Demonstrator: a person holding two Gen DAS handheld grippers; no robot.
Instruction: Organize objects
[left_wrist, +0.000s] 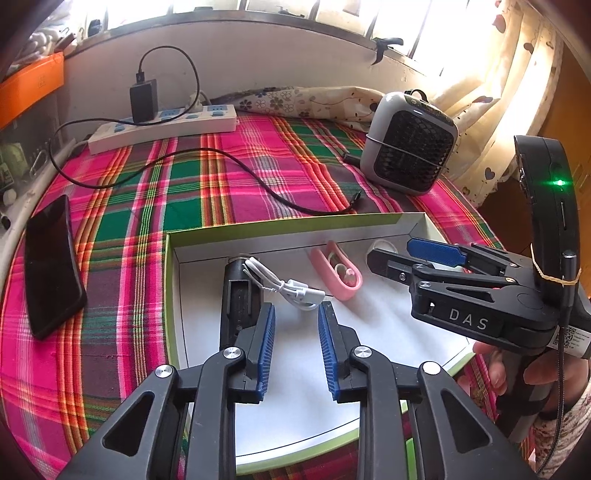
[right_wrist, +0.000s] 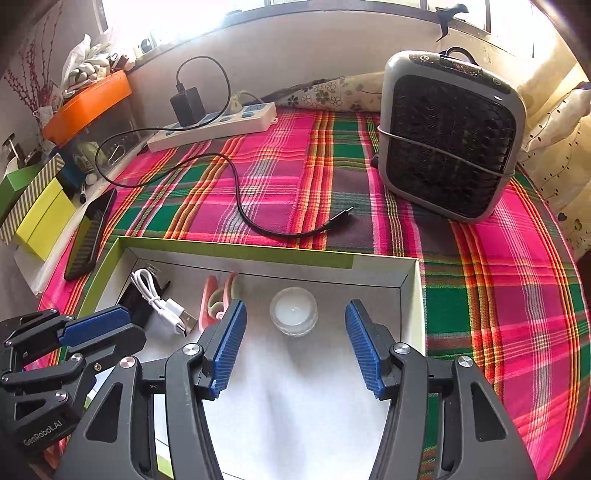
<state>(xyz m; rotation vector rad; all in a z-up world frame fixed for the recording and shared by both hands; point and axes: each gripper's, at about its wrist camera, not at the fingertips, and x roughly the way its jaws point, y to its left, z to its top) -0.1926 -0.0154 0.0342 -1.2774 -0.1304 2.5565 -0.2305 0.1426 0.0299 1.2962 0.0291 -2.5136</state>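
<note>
A shallow white box with a green rim (left_wrist: 280, 225) (right_wrist: 236, 251) lies on the plaid cloth. Inside it are a black block (left_wrist: 236, 291), a coiled white USB cable (left_wrist: 291, 288) (right_wrist: 166, 306), a pink case (left_wrist: 336, 273) (right_wrist: 210, 299) and a small candle in a clear cup (right_wrist: 293, 310). My left gripper (left_wrist: 295, 314) (right_wrist: 135, 328) is open just behind the white cable, its pads clear of it. My right gripper (right_wrist: 295, 308) (left_wrist: 388, 249) is open, with the candle standing free between its fingertips.
A black phone (left_wrist: 51, 266) (right_wrist: 90, 236) lies left of the box. Behind it are a white power strip (left_wrist: 162, 127) with a charger, a loose black cable (left_wrist: 258, 181) and a grey fan (left_wrist: 410, 144) (right_wrist: 447, 136). Yellow boxes (right_wrist: 37, 214) sit off the left edge.
</note>
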